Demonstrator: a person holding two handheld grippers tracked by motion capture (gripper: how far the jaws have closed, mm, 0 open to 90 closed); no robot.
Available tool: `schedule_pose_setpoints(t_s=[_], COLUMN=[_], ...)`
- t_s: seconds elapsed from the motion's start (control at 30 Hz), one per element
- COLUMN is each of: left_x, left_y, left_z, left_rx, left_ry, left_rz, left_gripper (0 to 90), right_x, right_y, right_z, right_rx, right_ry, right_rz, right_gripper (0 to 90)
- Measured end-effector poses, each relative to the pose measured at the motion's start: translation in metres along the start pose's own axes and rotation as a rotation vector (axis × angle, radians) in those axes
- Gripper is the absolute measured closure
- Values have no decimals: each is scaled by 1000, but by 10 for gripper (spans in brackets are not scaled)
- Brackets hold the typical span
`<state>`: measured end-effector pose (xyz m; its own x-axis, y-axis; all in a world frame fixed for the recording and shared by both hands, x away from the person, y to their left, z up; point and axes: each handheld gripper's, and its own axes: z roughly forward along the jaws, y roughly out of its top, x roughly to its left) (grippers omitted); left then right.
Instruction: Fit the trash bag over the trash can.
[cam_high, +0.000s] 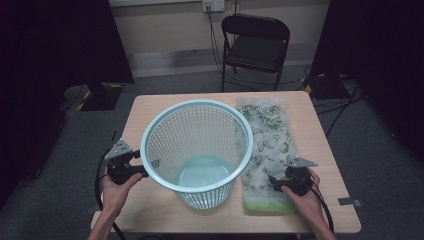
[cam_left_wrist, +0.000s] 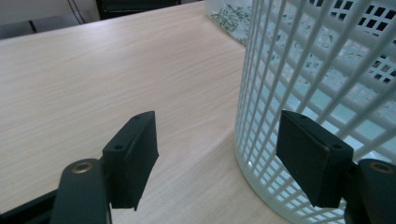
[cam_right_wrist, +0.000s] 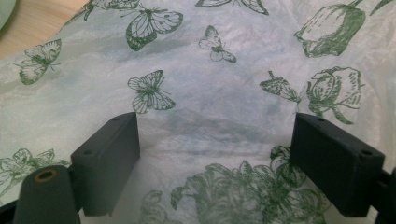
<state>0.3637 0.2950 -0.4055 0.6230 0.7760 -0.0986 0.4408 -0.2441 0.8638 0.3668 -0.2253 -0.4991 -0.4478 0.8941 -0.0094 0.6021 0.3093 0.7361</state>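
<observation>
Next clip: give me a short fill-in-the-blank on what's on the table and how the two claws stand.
1. The mesh wastebasket stands upright, and inside it is ____.
2. The plastic bag printed with green butterflies and ____ lies flat beside the basket.
3. The right claw hovers over the bag with its jaws ____.
4. The left claw is open beside the basket's ____ wall.

Missing words: empty; roses; open; mesh

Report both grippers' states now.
Left gripper: open, holding nothing, beside the pale green plastic mesh basket.
Right gripper: open, holding nothing, over the translucent butterfly-printed plastic bag.
</observation>
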Motion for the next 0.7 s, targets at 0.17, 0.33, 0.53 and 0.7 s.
schedule_pose_setpoints(t_s=[0.17, 0.33, 0.53, 0.7], left_x=[5, 7, 3, 0], left_y=[-10, -13, -23, -28], left_z=[5, 8, 19, 22], left_rx=[21, 28, 67, 83], left_ry=[32, 30, 20, 17], left_rz=[-5, -14, 4, 9], left_gripper=[273, 273, 273, 257], right_x=[3, 3, -1, -7], right_y=[13, 56, 104, 133], right_z=[0, 7, 57, 99], right_rx=[25, -22, -4, 30], right_ry=[16, 24, 35, 23], right_rz=[-24, -74, -77, -59], right_gripper=[235, 204, 176, 152])
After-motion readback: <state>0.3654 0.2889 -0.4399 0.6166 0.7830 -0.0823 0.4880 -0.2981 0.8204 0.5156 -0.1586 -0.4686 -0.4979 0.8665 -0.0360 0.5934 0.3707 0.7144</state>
